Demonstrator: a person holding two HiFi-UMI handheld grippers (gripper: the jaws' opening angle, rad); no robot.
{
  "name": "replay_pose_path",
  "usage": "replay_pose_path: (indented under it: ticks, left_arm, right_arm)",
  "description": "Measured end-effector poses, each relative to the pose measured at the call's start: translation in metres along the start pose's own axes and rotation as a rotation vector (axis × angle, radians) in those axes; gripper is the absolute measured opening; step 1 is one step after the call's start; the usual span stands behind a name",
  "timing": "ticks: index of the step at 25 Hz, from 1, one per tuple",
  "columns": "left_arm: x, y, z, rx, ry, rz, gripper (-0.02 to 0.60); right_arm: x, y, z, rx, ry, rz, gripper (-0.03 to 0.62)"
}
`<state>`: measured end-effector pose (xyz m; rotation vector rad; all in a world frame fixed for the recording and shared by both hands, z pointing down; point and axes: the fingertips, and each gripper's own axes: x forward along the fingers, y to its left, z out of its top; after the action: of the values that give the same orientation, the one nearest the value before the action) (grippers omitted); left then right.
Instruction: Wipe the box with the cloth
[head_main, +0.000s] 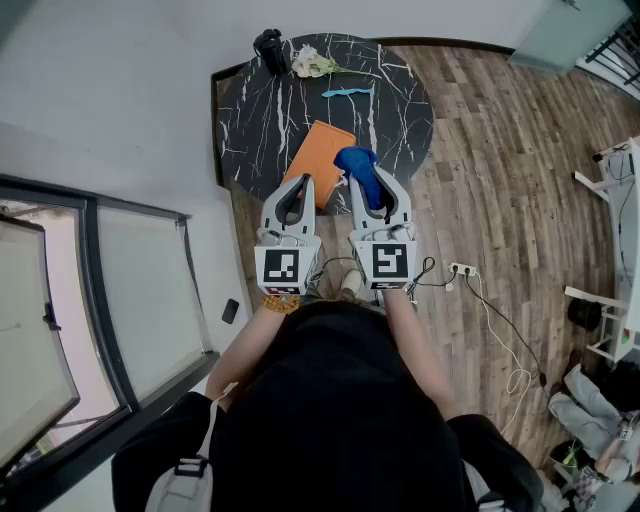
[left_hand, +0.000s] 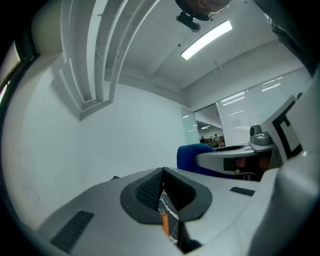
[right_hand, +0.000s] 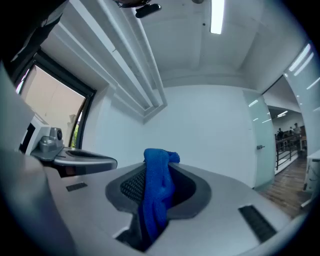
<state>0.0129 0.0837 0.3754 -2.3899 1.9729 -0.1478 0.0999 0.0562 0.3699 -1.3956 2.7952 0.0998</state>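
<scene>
Head view and both gripper views, one moment. The blue cloth (right_hand: 158, 186) sits bunched between the jaws of the right gripper (right_hand: 159, 176), which are closed part-way and pinch it; a tuft stands above the tips and a fold hangs below them. The left gripper (left_hand: 161, 173) has its jaws fully together with nothing between them (a sliver of orange and marble shows below the pads). Counted: two grippers, one cloth, one orange box (head_main: 318, 152). The box lies flat on the round black marble table (head_main: 400, 115), its long axis running away from the person and leaning right at the far end. The left gripper's tips are over the box's near left edge, the cloth over its near right edge; contact between cloth and box cannot be judged
</scene>
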Motion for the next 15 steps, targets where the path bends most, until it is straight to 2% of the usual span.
replay_pose_path:
  ticks: [8, 11, 15]
  left_arm:
    - [0.018, 0.012, -0.011, 0.011, 0.024, -0.034, 0.006]
    - [0.028, 0.023, -0.011, 0.012, 0.024, -0.058, 0.006]
    - [0.047, 0.042, -0.021, 0.025, 0.064, -0.112, 0.006]
  right_arm:
    - [0.02, -0.006, -0.017, 0.016, 0.049, 0.027, 0.084]
    - [0.033, -0.009, -0.024, 0.018, 0.072, -0.002, 0.084]
    - [0.062, -0.005, -0.03, 0.017, 0.113, -0.036, 0.084]
